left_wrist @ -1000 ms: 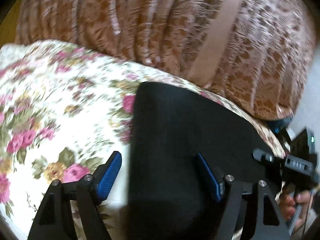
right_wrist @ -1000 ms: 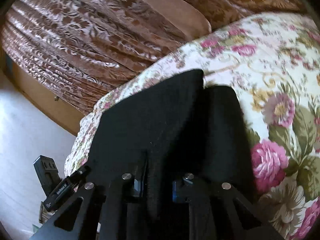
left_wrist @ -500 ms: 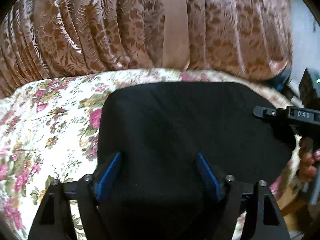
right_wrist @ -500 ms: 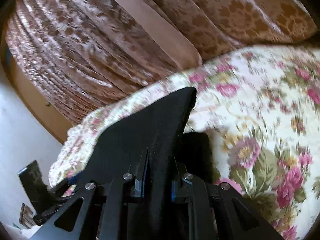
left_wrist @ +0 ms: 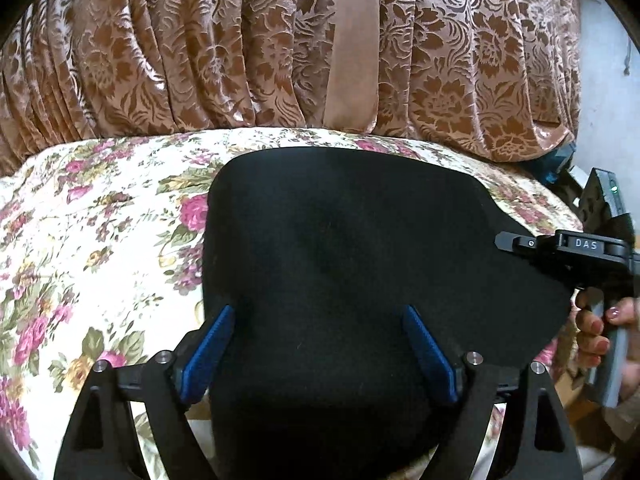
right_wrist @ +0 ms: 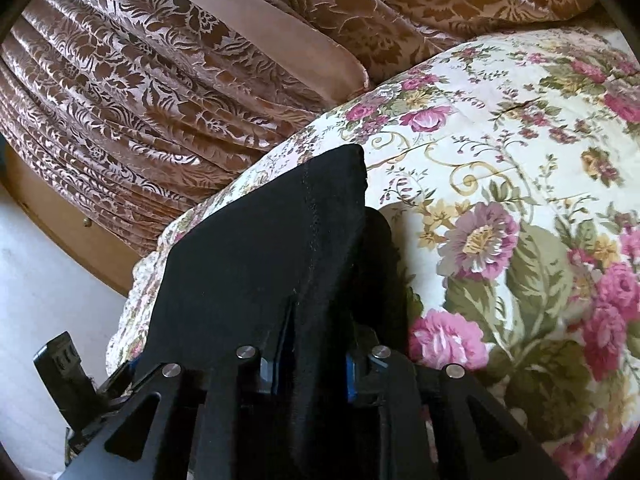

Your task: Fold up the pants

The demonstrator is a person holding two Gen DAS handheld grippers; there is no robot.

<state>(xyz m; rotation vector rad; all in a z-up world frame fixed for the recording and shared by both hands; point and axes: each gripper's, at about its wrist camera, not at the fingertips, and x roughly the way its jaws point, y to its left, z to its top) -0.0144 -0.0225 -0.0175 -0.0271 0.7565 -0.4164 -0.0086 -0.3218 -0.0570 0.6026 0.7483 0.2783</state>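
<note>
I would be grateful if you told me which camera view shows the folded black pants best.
The left wrist view: the black pants lie spread on the floral bedspread, with most of their outline visible. The right wrist view shows only a raised fold pinched in the right hand-held gripper, blocking the rest.

One pair of black pants [left_wrist: 360, 264] lies at the middle of the frame on one floral bedspread [left_wrist: 100, 240]. One brown patterned curtain [left_wrist: 200, 48] fills the top, with one plain tan band [left_wrist: 354, 40] down it. Two grippers show: the left gripper [left_wrist: 316, 356] at the bottom, the right gripper [left_wrist: 560, 246] at the right edge, with one hand [left_wrist: 600, 332] below it.
</note>
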